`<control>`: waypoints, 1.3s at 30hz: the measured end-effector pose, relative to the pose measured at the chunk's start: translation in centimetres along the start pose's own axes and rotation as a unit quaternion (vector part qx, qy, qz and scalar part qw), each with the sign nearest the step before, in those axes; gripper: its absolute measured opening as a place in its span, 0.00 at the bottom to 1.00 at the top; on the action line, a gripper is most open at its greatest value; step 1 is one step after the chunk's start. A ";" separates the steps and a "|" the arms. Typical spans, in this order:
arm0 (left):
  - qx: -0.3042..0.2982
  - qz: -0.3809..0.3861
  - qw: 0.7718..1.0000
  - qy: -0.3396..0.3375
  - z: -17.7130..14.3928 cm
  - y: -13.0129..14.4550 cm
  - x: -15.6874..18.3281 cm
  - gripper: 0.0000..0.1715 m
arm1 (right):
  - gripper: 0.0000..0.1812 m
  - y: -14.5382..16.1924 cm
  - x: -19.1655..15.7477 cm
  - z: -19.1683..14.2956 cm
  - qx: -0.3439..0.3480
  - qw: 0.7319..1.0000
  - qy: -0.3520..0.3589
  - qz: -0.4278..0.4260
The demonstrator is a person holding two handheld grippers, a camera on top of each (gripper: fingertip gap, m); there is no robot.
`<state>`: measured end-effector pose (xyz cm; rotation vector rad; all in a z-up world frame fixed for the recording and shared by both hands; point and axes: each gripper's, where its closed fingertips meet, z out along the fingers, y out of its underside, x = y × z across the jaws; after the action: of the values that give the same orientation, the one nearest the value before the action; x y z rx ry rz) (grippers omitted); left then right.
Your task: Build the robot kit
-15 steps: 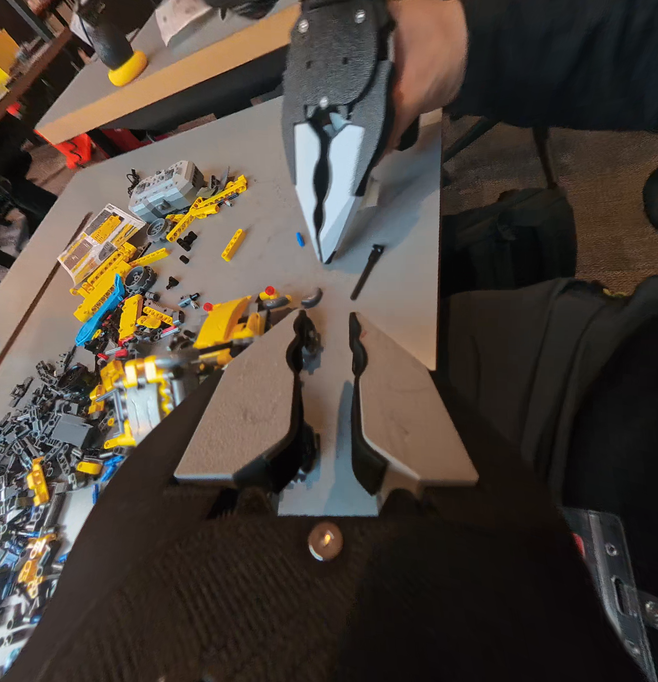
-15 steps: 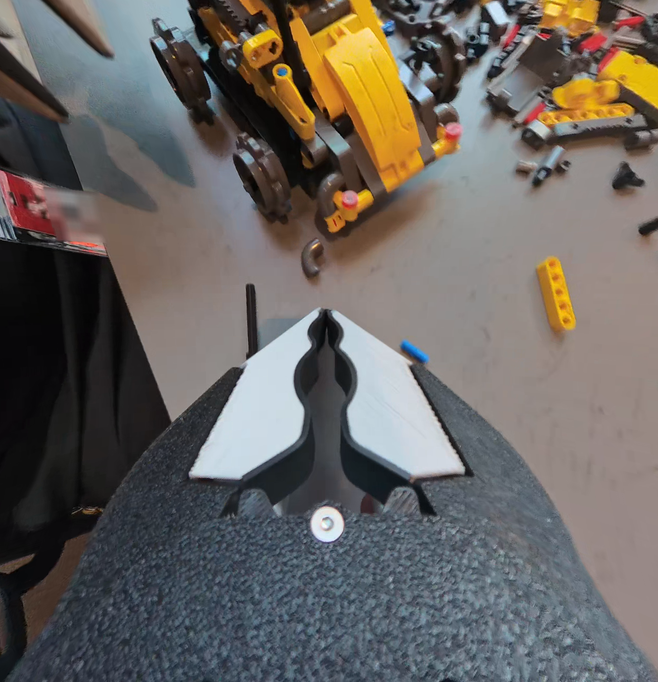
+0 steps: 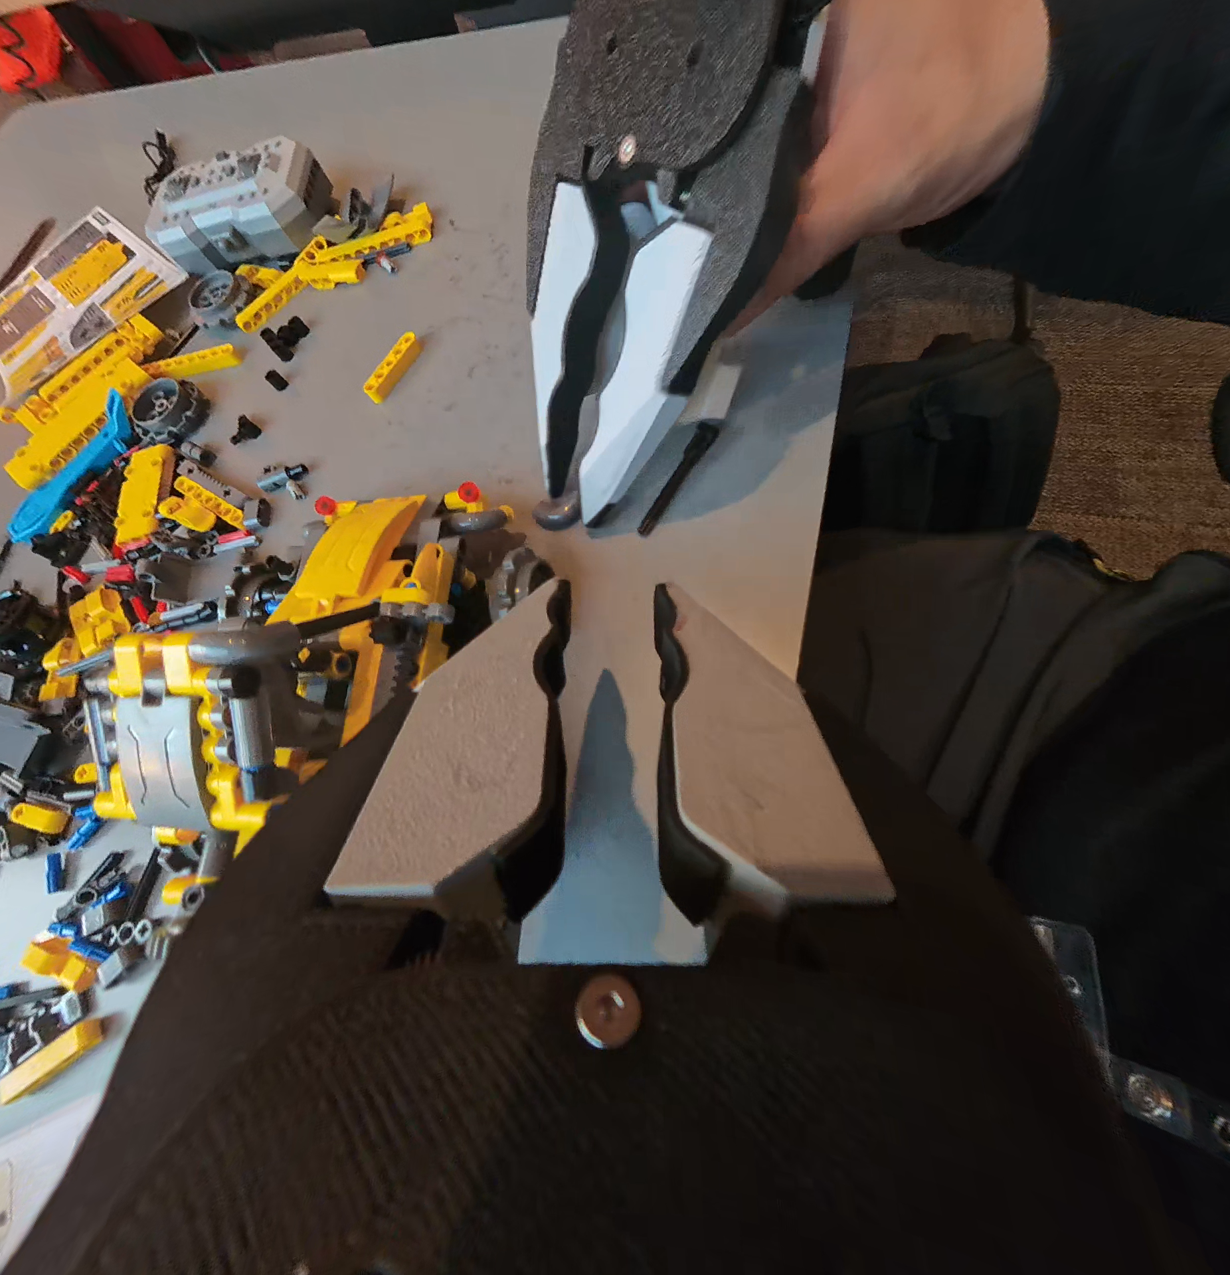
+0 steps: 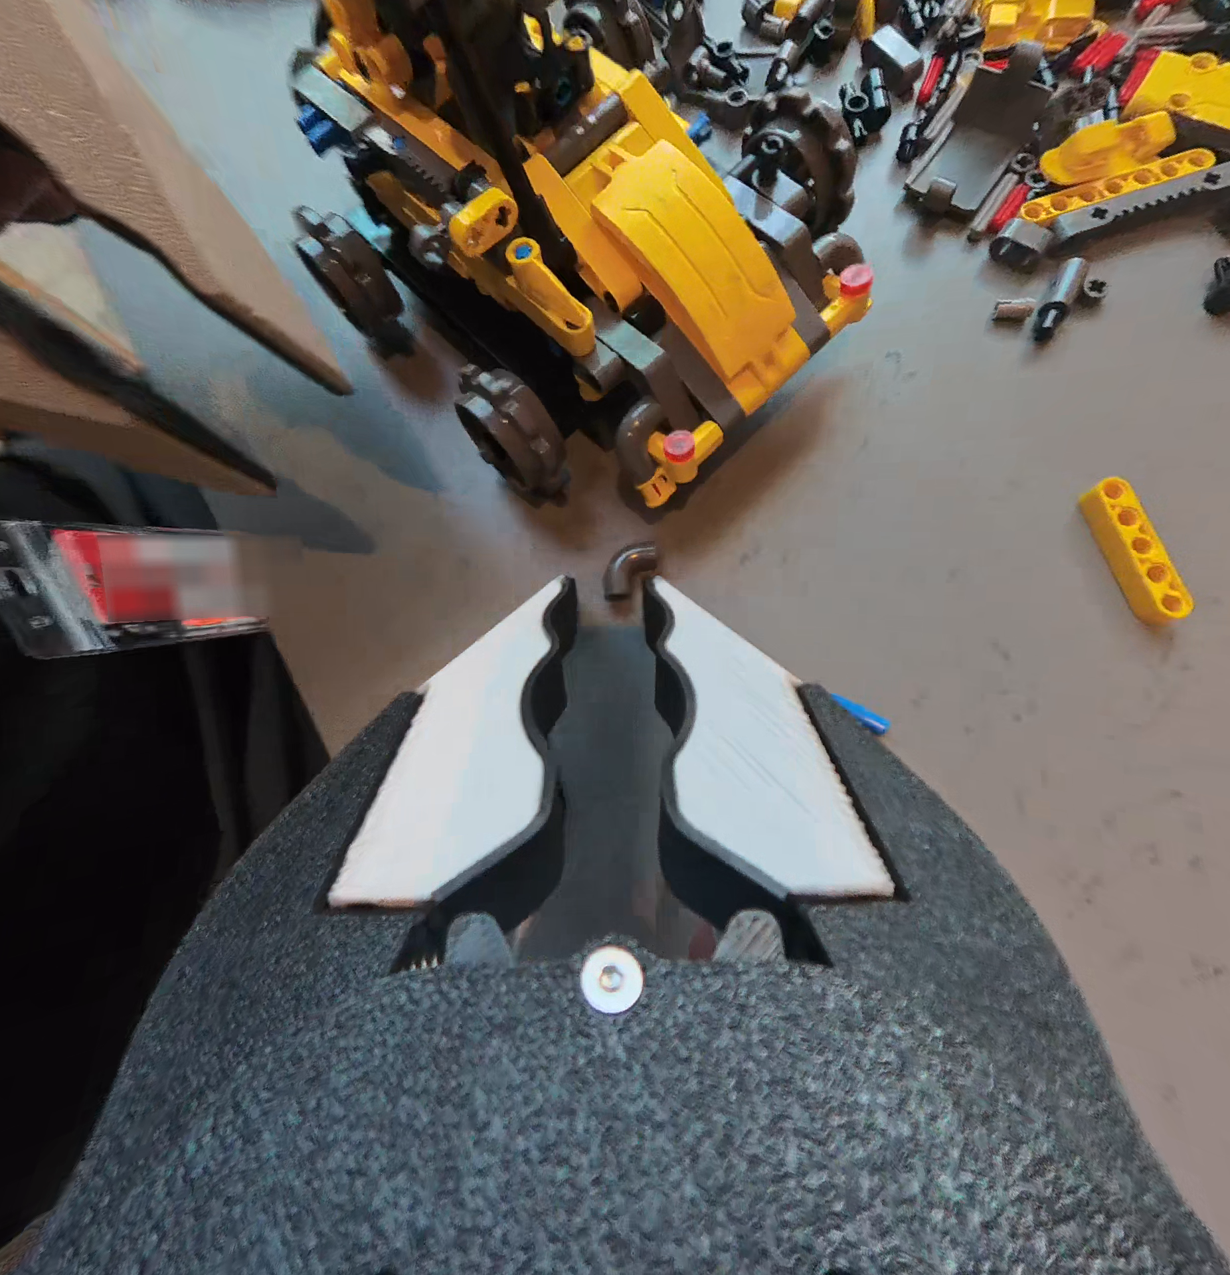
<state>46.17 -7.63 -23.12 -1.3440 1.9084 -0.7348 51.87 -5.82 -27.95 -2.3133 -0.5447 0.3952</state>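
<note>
With R fingers apart, elbow piece between.

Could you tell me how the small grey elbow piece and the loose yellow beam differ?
The grey elbow piece is bent and short; the yellow beam is straight, longer, with a row of holes. The elbow lies at the right gripper fingertips; the beam lies apart. Both rest on the table.

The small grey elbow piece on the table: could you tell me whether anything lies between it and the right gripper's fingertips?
Nothing visible does. The grey elbow piece lies on bare table just ahead of the open right gripper, roughly in line with the gap between its fingertips. The yellow vehicle sits beyond it.
</note>
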 end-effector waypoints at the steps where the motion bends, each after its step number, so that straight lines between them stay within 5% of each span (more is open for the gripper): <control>1: -0.002 -0.002 1.000 -0.003 -0.2 0.2 0.0 0.12 | 0.09 0.2 0.5 0.5 -0.012 1.000 0.013 -0.001; 8: 0.000 -0.028 1.000 0.010 -0.9 0.5 1.1 0.12 | 0.05 0.2 1.0 0.2 -0.005 1.000 0.024 -0.008; 15: -0.005 -0.093 0.995 0.033 1.3 2.0 5.6 0.08 | 0.05 3.7 5.8 -7.3 0.074 0.990 0.081 0.090; 22: 0.010 -0.075 0.997 -0.010 5.3 -5.7 2.4 0.09 | 0.05 6.9 8.1 -9.7 0.106 0.981 0.083 0.140; 25: -0.039 -0.035 0.999 -0.015 8.0 -7.4 0.0 0.07 | 0.05 7.4 7.4 -9.2 0.096 0.985 0.067 0.128; 29: -0.171 -0.020 0.985 0.016 11.1 -5.5 -1.8 0.13 | 0.05 7.6 7.0 -8.9 0.084 0.989 0.067 0.105; 35: -0.266 -0.014 0.963 0.041 13.3 -3.7 -3.1 0.13 | 0.05 7.4 6.4 -9.0 0.096 0.989 0.033 0.111; 39: -0.284 -0.006 0.957 0.053 14.2 -3.1 -2.7 0.00 | 0.05 7.1 6.3 -9.5 0.116 0.986 0.020 0.114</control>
<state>59.72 -6.93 -28.84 -1.6795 2.3045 -0.2635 63.23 -12.89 -27.16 -2.1569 -0.2008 0.4912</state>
